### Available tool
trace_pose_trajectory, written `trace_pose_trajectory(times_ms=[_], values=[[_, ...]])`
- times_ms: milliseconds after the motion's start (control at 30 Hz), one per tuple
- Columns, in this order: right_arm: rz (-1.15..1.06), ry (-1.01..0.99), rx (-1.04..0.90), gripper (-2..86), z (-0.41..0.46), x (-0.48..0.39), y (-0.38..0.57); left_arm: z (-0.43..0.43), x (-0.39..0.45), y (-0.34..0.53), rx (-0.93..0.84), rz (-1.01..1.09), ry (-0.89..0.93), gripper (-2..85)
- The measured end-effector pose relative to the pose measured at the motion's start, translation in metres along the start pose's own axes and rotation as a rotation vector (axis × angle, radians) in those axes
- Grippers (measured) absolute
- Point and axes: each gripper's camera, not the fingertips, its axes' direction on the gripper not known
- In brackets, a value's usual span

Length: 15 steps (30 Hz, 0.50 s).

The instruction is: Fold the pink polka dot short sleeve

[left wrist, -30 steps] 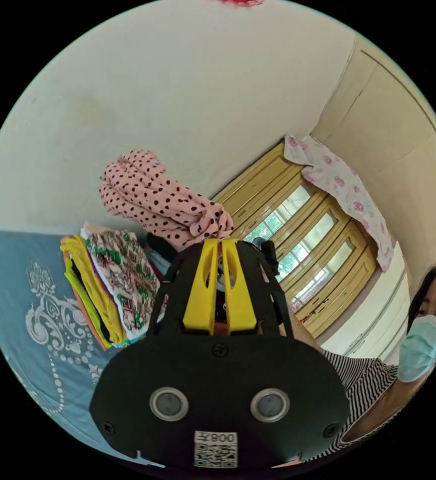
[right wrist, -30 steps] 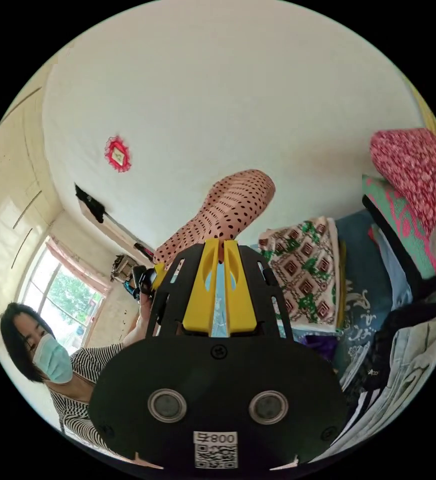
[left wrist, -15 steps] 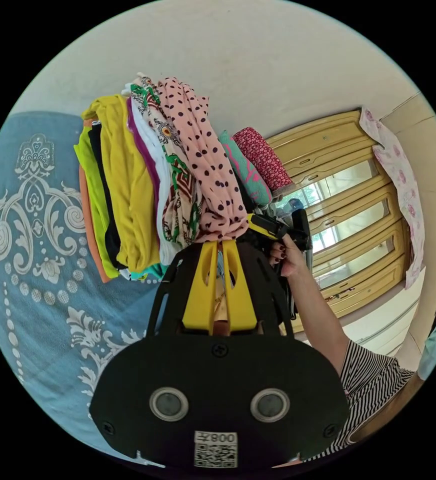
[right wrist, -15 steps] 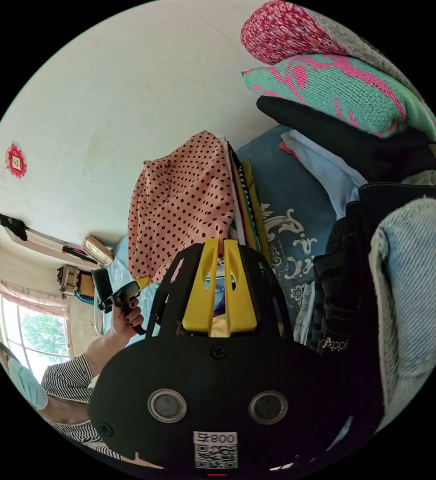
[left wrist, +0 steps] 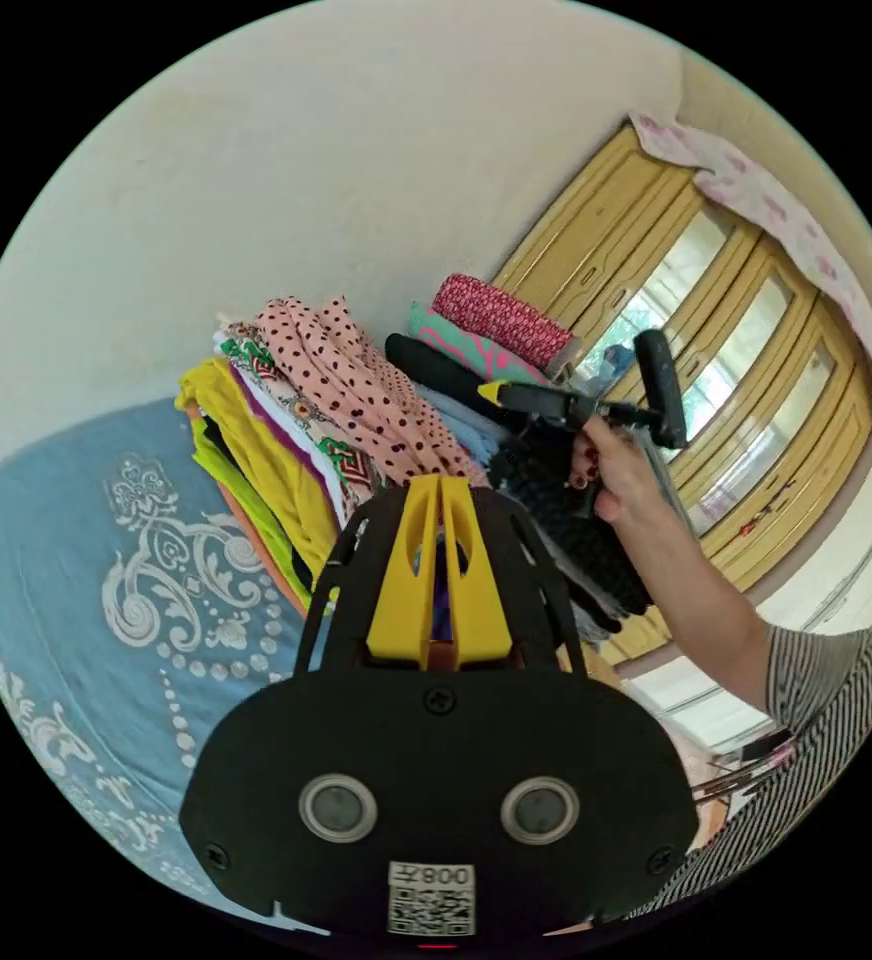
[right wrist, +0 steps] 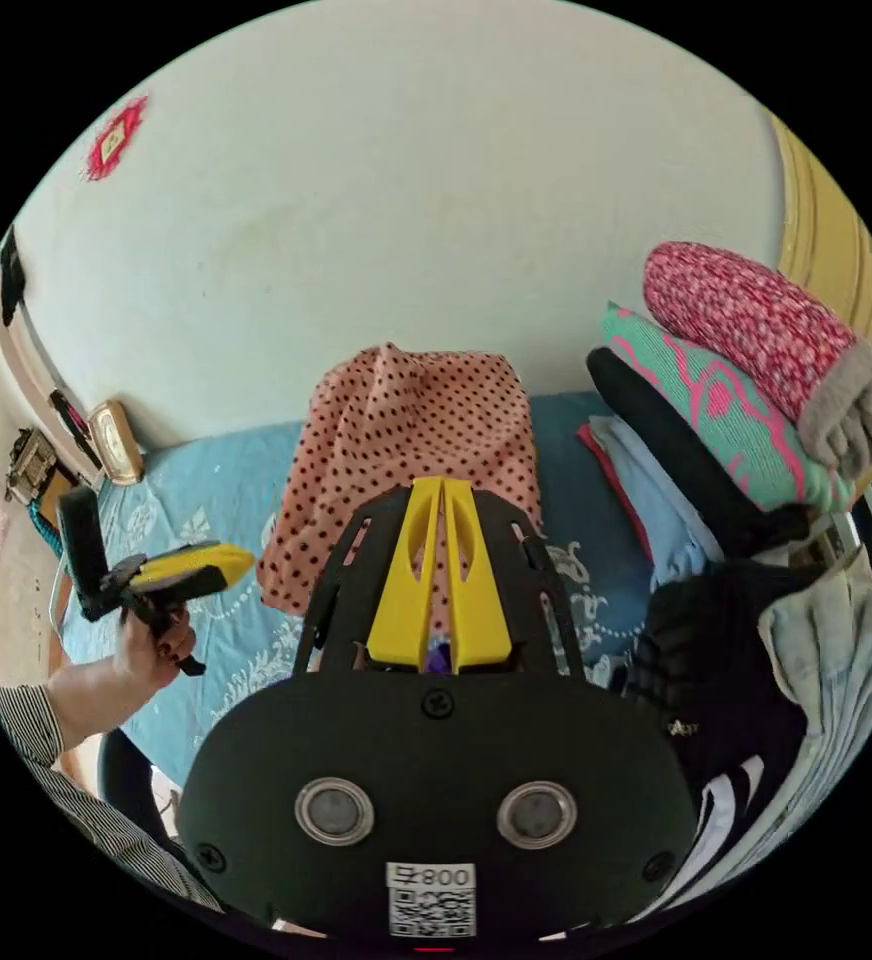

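Pink polka dot short sleeve (right wrist: 426,430) tops a stack on blue bedspread (left wrist: 46,540) (both hand-held grippers clenched, empty).

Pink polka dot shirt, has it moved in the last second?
Yes. The pink polka dot shirt went from held in the air down onto the folded pile.

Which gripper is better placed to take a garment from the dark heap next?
Right, probably: the right gripper hangs just in front of the dark heap, while the left gripper is on the other side of the shirt, over the blue sheet.
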Motion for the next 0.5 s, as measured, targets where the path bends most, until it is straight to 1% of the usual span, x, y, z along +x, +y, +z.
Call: trace_pose_trajectory(times_ms=[100,233,267,367,433,500], values=[[-0.003,-0.002,-0.024,0.1,0.032,-0.034,-0.039,0.023,0.004,-0.005,-0.096,-0.011,-0.063,0.1],[-0.027,-0.059,-0.126,0.1,0.088,-0.079,-0.068,0.023,-0.003,0.003,-0.049,-0.075,0.021,0.0],[-0.039,-0.030,-0.158,0.1,0.103,-0.091,-0.070,0.023,-0.004,0.005,-0.039,-0.084,0.040,0.0],[-0.080,0.034,-0.151,0.0,0.117,-0.122,-0.066,0.022,-0.001,0.010,-0.031,-0.095,0.004,0.1],[-0.109,0.050,-0.163,0.0,0.118,-0.136,-0.064,0.019,-0.001,0.013,-0.020,-0.111,0.020,0.1],[-0.107,0.066,-0.169,0.0,0.111,-0.144,-0.064,0.010,0.002,0.015,-0.008,-0.143,0.073,0.1]])
